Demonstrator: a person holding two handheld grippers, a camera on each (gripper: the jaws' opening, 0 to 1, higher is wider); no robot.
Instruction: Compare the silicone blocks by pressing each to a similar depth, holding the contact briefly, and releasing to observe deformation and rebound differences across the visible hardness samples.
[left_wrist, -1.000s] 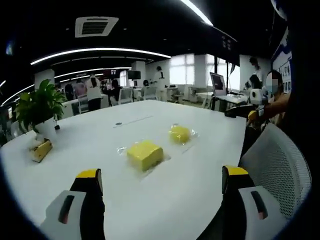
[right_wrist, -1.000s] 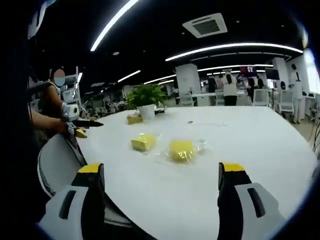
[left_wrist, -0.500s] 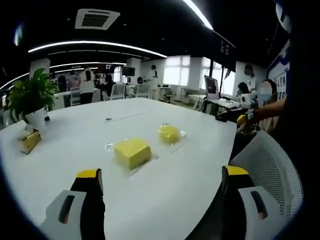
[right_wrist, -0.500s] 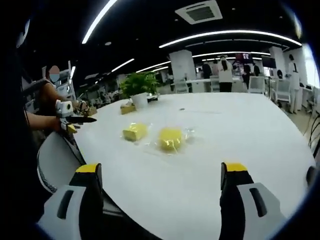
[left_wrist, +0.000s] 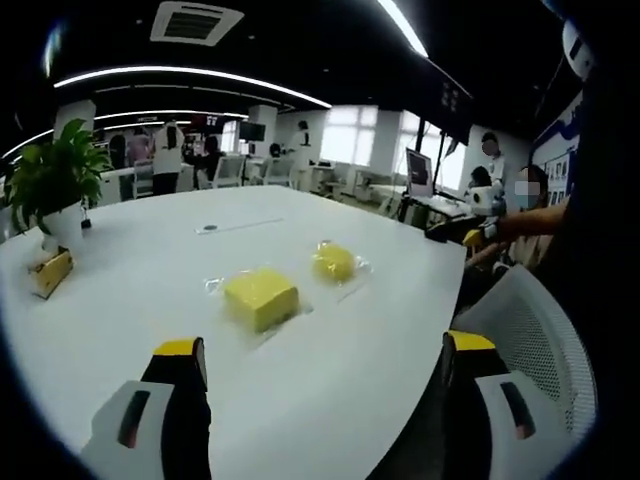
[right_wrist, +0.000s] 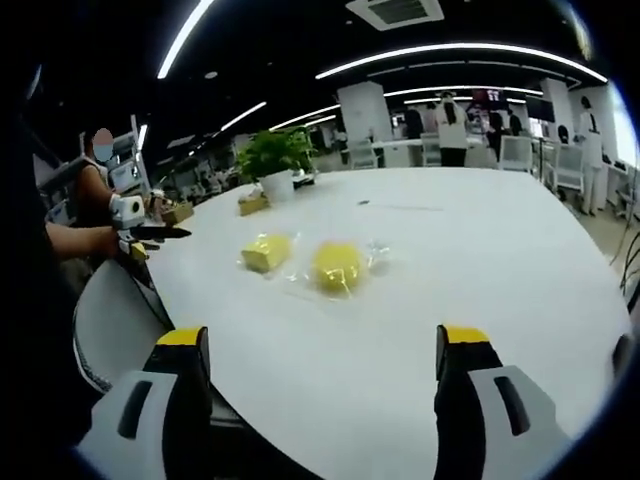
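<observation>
With both tongs (left_wrist: 318, 362) (right_wrist: 320, 352) gaping wide and holding nothing, could easily have skidded those two yellow silicone blocks (left_wrist: 261, 298) (left_wrist: 334, 262), parked mid-tabletop (left_wrist: 150, 300) on slippery plastic wrap (right_wrist: 375, 262), well beyond reach.

two silicone blocks (left_wrist: 261, 297) (left_wrist: 334, 262) side by side on table (left_wrist: 150, 260), potted plant (left_wrist: 52, 190) behind

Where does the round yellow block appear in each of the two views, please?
Left gripper view: the round yellow block lies on the white table, right of centre, beyond and to the right of the square yellow block.
Right gripper view: the round yellow block lies near the centre, right of the square yellow block.
Shared landmark: the potted plant at the table's far side.
</observation>
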